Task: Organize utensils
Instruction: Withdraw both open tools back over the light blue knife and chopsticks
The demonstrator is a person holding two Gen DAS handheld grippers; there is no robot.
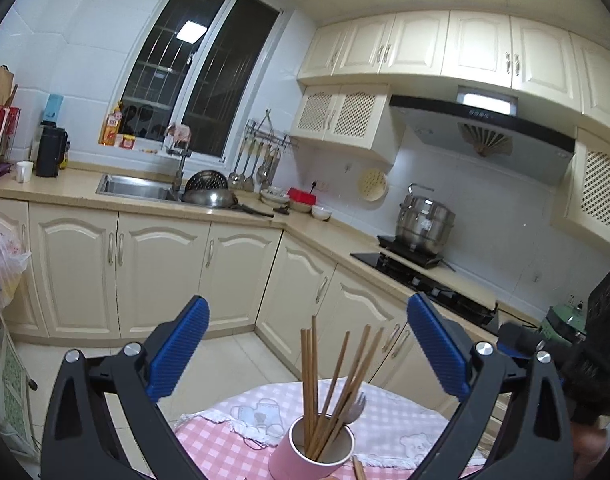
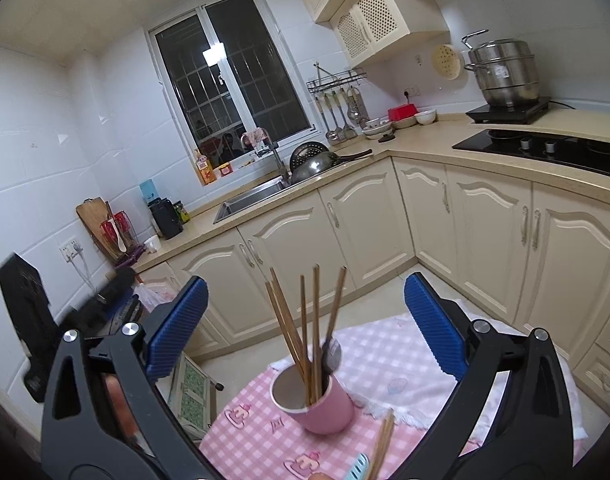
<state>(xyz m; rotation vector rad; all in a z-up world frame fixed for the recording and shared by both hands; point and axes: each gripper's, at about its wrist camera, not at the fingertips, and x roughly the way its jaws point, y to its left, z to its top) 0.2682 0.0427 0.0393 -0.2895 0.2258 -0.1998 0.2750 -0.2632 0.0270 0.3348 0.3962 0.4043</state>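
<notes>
A pink cup (image 1: pixel 311 450) stands upright on the table (image 2: pixel 261 432), which is covered in pink checked cloth, so it can serve as the holder. Chopsticks (image 1: pixel 325 384) already lean in it, fanned against the rim, with a fork (image 1: pixel 355 406) among them. A few more chopsticks (image 2: pixel 383 446) lie loose on the cloth just beside the cup, near a light blue item (image 2: pixel 359 466) at the frame's bottom edge; these are probably what remains to be gathered. The left gripper (image 1: pixel 309 344) and the right gripper (image 2: pixel 305 320) both hang above the cup, fingers spread wide and holding nothing, seemingly between picks.
</notes>
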